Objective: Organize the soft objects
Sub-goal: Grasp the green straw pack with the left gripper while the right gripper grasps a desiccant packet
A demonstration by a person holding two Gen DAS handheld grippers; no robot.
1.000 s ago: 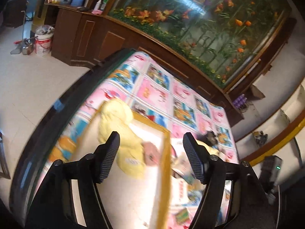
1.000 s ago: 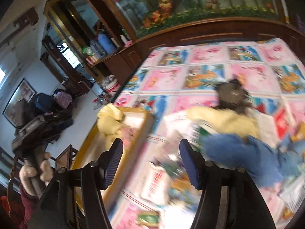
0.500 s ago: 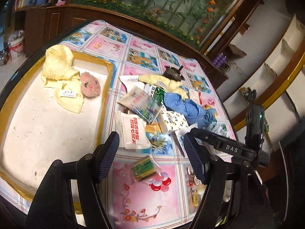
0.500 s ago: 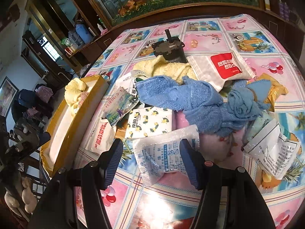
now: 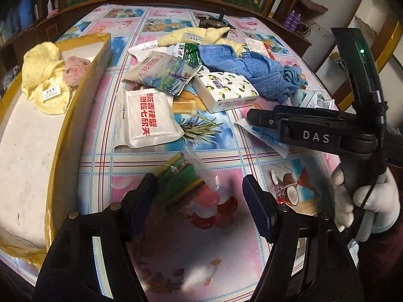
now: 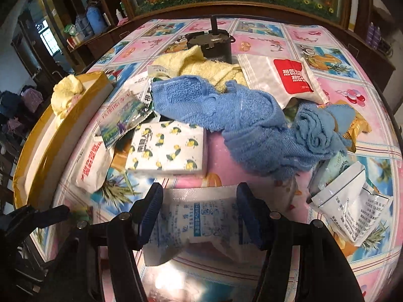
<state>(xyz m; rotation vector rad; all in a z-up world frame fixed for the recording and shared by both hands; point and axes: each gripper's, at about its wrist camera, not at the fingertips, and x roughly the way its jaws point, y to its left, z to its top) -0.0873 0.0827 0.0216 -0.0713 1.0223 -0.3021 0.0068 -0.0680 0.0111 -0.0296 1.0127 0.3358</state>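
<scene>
**Both grippers low over the cluttered table, neither gripping**

Left gripper (image 5: 199,191): fingers apart, nothing clamped. A small bundle of green and yellow sticks (image 5: 180,176) in clear wrap lay just ahead of the left finger, partly between the two; pads not touching it.

Right gripper (image 6: 197,205): fingers closing, straddling a white sachet with blue print (image 6: 199,216). Pads looked just clear of its edges. A white-gloved hand (image 5: 365,201) held this gripper.

Blue towel (image 6: 239,115) lay crumpled ahead of the right fingers, mid-table, draped over packets. A yellow towel (image 6: 199,66) sat beyond it, against a dark motor-like block (image 6: 211,44). A lemon-print tissue pack (image 6: 166,148) was just ahead-left of the right fingers.

Far left of the left fingers: a yellow-rimmed tray (image 5: 75,115) holding another yellow cloth (image 5: 42,75) and a pink fuzzy ball (image 5: 74,69).

Surface: glossy tablecloth (image 5: 221,239) with pink and blue cartoon squares, glare near the fingers. Room: dark wood cabinet with a flower panel behind the table, shelves with bottles at left.
</scene>
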